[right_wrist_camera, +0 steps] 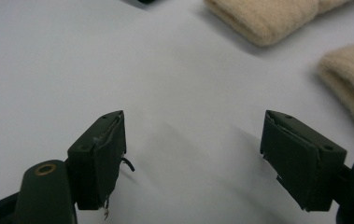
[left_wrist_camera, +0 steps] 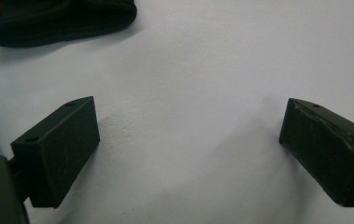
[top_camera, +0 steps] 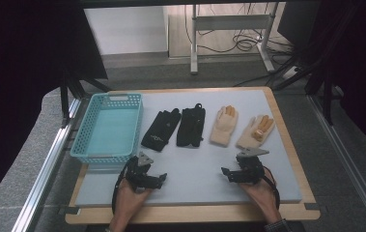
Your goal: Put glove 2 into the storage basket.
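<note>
Both grippers, left (top_camera: 157, 180) & right (top_camera: 229, 174), sat at frame bottom, jaws apart, empty. Best approach: grab black glove (top_camera: 161, 129) by cuff, drop in basket (top_camera: 85, 150).

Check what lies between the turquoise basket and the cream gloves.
Two black gloves side by side, seen in the high view, between the turquoise basket and cream gloves.
</note>
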Demonstrator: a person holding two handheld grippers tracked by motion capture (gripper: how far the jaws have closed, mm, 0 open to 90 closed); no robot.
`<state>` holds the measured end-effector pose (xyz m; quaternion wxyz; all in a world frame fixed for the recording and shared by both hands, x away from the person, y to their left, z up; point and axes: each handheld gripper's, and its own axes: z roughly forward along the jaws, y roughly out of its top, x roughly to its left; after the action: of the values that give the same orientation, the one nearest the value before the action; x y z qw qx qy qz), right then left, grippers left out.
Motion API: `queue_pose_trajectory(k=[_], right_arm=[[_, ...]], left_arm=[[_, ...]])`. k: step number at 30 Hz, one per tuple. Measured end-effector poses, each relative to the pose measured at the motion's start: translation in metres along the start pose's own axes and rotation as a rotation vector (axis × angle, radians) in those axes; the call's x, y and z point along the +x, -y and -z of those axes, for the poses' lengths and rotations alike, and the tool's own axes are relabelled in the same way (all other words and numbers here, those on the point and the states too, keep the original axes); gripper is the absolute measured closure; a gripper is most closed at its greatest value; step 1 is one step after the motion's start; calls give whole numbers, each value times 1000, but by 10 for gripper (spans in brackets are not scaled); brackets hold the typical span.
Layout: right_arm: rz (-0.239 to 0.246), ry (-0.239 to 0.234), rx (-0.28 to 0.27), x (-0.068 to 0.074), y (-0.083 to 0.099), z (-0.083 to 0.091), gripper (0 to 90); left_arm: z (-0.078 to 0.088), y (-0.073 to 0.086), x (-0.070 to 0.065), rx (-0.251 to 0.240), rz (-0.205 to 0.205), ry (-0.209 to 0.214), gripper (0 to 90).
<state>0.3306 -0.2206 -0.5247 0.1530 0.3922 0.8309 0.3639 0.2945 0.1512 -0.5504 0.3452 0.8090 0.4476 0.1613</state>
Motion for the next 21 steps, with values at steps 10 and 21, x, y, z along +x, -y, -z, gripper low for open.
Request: queue_pose_trajectory(k=[10, 21], right_arm=[[31, -17, -24, -4, -25, -7, 307], [21, -51, -29, -5, -58, -27, 363]], left_arm=[[0, 0, 0, 0, 0, 0, 53], [0, 0, 0, 2, -1, 1, 53]])
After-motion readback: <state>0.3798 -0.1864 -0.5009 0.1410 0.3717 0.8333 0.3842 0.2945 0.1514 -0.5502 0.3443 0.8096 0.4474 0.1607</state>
